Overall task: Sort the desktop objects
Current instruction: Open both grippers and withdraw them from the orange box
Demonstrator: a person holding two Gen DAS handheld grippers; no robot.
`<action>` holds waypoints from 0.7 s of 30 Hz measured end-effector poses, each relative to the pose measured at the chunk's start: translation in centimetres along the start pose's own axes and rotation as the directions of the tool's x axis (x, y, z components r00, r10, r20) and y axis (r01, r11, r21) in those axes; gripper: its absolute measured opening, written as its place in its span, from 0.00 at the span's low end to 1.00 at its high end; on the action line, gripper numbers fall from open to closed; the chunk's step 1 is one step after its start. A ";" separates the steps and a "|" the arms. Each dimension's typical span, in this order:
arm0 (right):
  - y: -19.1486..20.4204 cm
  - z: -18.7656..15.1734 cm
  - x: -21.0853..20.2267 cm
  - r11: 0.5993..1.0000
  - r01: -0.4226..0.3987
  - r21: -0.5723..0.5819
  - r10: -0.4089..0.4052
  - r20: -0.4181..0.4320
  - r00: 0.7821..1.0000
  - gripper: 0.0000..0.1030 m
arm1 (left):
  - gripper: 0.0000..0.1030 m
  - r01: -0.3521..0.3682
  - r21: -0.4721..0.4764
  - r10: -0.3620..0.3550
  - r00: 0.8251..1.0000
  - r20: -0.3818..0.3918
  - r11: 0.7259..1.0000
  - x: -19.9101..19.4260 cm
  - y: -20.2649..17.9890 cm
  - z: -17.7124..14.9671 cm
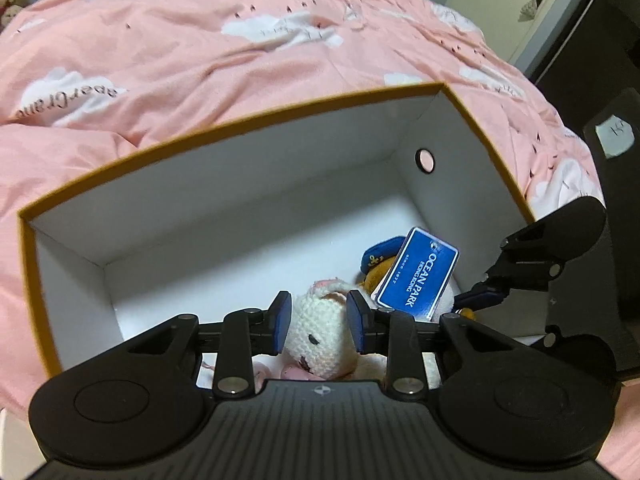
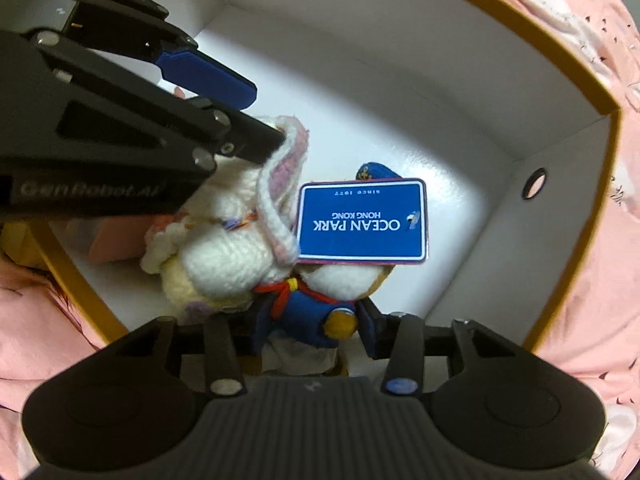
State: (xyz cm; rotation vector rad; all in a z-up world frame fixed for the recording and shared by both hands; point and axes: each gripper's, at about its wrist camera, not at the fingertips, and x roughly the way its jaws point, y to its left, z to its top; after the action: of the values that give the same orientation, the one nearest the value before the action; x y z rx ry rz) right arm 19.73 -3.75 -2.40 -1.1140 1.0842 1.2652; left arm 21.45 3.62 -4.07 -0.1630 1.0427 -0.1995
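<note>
A white knitted bunny [image 1: 318, 334] lies inside a white box with a mustard rim [image 1: 256, 118]. My left gripper [image 1: 320, 322] straddles the bunny's head, blue pads on both sides, closed on it. Beside it is a sailor plush toy [image 2: 308, 312] in a blue suit and cap, with a blue OCEAN PARK tag [image 2: 362, 220]. My right gripper [image 2: 312, 332] is closed on the sailor toy's body. The bunny [image 2: 224, 256] and the left gripper [image 2: 224, 116] show at left in the right wrist view; the right gripper [image 1: 480, 298] shows at right in the left wrist view.
The box [image 2: 576, 80] rests on a pink quilt [image 1: 200, 48] with white cloud prints. A round hole [image 1: 425, 160] is in the box's end wall. Something pink [image 2: 116, 240] lies in the box behind the bunny. Dark furniture [image 1: 608, 40] stands at the right.
</note>
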 end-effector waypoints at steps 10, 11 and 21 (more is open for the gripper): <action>3.3 -2.7 -6.0 0.997 0.067 0.047 -0.075 0.185 0.980 0.51 | 0.33 -0.030 0.008 0.028 0.983 0.182 1.000 -6.9 -3.3 -3.3; 3.8 -3.2 -6.7 0.996 0.075 0.052 -0.085 0.214 0.973 0.51 | 0.33 -0.028 0.010 0.026 0.981 0.195 1.000 -7.5 -3.6 -3.7; 9.2 -11.6 -10.5 0.979 0.149 0.137 -0.201 0.568 0.798 0.63 | 0.33 -0.058 0.059 0.035 0.941 0.335 0.997 -13.4 -5.9 -10.1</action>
State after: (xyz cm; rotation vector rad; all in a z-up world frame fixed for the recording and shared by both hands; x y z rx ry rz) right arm 10.42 -16.79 6.07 -0.6656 0.5479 1.2767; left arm 5.61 0.69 3.52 -0.1058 0.6992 -0.1574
